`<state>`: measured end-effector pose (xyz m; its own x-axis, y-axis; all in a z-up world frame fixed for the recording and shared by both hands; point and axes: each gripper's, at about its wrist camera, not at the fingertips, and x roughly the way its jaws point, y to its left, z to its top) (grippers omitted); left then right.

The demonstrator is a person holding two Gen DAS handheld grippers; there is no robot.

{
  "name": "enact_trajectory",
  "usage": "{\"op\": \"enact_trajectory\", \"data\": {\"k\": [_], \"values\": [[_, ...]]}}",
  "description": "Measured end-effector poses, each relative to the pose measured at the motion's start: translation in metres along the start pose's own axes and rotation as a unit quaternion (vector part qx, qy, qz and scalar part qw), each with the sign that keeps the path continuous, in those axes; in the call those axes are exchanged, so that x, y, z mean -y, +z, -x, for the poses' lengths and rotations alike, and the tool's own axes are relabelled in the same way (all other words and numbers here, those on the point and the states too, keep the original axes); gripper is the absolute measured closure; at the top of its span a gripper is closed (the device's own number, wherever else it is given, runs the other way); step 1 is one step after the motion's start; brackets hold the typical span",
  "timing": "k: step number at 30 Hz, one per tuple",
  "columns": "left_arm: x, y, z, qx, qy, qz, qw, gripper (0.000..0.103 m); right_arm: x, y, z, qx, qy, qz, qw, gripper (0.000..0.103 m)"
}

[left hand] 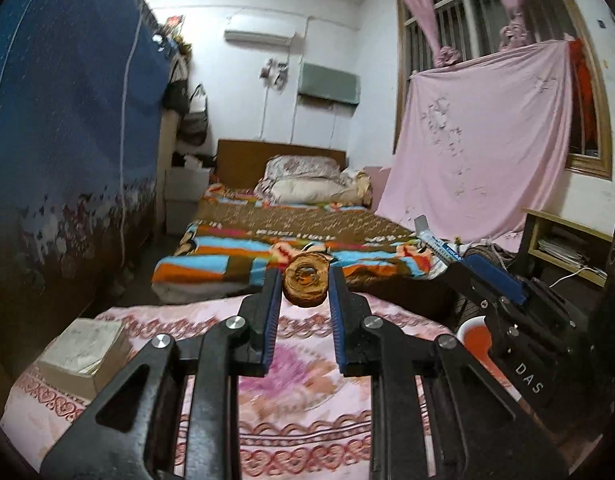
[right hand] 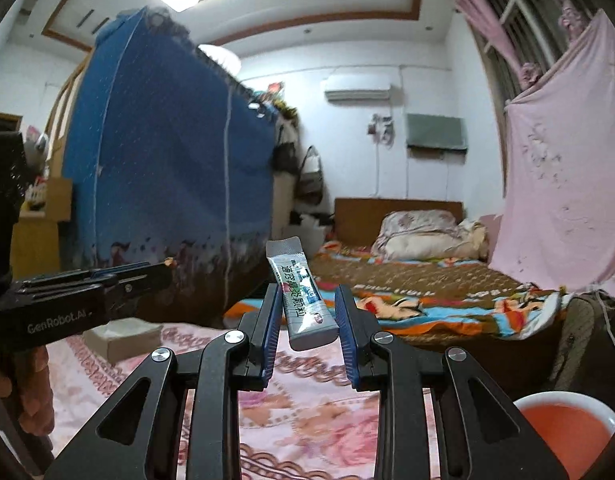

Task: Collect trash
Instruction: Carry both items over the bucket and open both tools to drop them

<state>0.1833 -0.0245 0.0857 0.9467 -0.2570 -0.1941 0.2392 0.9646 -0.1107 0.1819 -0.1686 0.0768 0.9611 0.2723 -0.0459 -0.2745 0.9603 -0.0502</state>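
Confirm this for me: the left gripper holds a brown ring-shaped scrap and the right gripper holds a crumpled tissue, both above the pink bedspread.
One thing is wrong. The right gripper holds a printed sachet, not a tissue, as the right wrist view shows. The left gripper does hold the brown ring-shaped scrap, above the pink bedspread.

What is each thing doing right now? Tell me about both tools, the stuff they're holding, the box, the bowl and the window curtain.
Left tool: shut on a brown ring-shaped scrap, lifted above the pink blanket.
Brown ring-shaped scrap: pinched, off the blanket.
Right tool: shut on a packet.
Packet: pinched, tilted, sticking upward.
Box: resting on the pink blanket.
Bowl: holding something orange-red.
Curtain: tied back.
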Motion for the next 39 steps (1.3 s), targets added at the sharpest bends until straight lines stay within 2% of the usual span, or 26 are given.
{"op": "enact_trajectory", "data": {"k": [9,17,28,39], "values": [[0.045,0.008,0.002,0.036,-0.038,-0.043,0.9977,0.095,0.036,0.006,0.035,0.041,-0.055,-0.011,0.998,0.078],[0.084,0.007,-0.008,0.036,-0.081,-0.062,0.9941,0.095,0.067,0.005,0.058,0.058,-0.108,-0.02,0.992,0.078],[0.138,0.0,-0.021,0.024,-0.138,-0.087,0.9863,0.095,0.121,-0.002,0.079,0.054,-0.171,-0.061,0.982,0.078],[0.173,-0.007,-0.043,-0.01,-0.181,-0.094,0.979,0.095,0.159,-0.014,0.084,0.023,-0.225,-0.113,0.968,0.078]]}}
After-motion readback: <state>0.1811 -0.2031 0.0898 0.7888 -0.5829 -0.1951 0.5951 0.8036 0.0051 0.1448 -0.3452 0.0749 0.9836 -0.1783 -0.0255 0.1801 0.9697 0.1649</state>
